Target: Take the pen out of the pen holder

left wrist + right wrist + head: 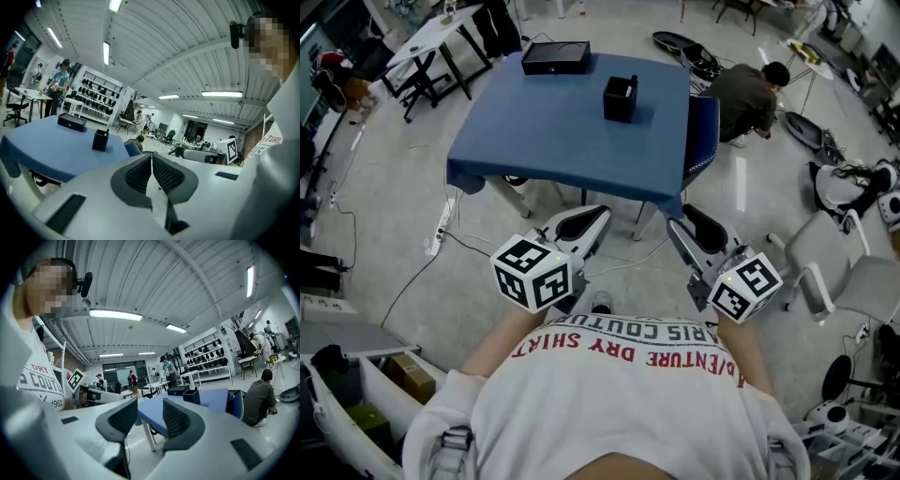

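Currently approach stage is judged; nothing is grasped yet. Pen holder (620, 99) is seen upright on blue table (534, 131), at 12 o'clock from both grippers and well apart from them. Black box (555, 58) lies at 11 o'clock of holder. Pen (635, 79) is glimpsed only as small stub above holder rim. Left gripper (584, 223): jaws pressed together, empty. Right gripper (701, 228): jaws parted, nothing between. Advised: right gripper to be carried over table and lowered from above, jaws left parted until stub is straddled; holder to be steadied by left gripper if tipping is risked.
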A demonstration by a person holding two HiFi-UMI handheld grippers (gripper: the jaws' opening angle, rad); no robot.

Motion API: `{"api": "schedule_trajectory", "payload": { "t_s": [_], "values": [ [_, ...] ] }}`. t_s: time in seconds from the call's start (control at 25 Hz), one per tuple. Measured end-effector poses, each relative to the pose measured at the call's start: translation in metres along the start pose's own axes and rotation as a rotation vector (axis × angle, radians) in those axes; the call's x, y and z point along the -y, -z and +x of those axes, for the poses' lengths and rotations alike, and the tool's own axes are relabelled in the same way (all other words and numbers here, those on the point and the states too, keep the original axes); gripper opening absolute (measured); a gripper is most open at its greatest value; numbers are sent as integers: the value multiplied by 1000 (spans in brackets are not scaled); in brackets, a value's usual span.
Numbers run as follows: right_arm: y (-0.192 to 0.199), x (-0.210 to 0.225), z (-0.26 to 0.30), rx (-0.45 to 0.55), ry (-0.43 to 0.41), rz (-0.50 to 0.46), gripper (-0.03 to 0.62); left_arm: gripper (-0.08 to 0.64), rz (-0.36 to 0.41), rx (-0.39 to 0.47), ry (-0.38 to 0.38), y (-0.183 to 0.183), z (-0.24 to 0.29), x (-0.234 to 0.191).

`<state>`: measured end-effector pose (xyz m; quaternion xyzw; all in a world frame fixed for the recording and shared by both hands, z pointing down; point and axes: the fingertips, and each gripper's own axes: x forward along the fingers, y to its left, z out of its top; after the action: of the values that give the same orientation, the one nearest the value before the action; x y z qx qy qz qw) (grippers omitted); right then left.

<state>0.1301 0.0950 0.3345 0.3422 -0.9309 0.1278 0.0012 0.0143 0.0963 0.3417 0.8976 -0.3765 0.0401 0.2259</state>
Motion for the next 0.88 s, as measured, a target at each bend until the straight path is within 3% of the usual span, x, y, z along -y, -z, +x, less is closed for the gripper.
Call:
{"api": "schedule_trajectory", "payload": {
  "t_s": [0.16, 0.32, 0.68, 0.88],
  "values": [
    [-4, 14, 28, 6, 23, 2, 245, 32, 0, 1, -6, -12, 5, -27],
    [-4, 26, 61, -2, 41, 5, 292, 32, -8, -2, -17, -22, 7, -62],
    [-2, 38, 117, -29, 62, -11, 308, 32, -27, 21, -51, -44, 3, -133],
    [0, 41, 130, -51, 69, -22, 308, 32, -38, 14, -26, -42, 9, -144]
  ]
}}
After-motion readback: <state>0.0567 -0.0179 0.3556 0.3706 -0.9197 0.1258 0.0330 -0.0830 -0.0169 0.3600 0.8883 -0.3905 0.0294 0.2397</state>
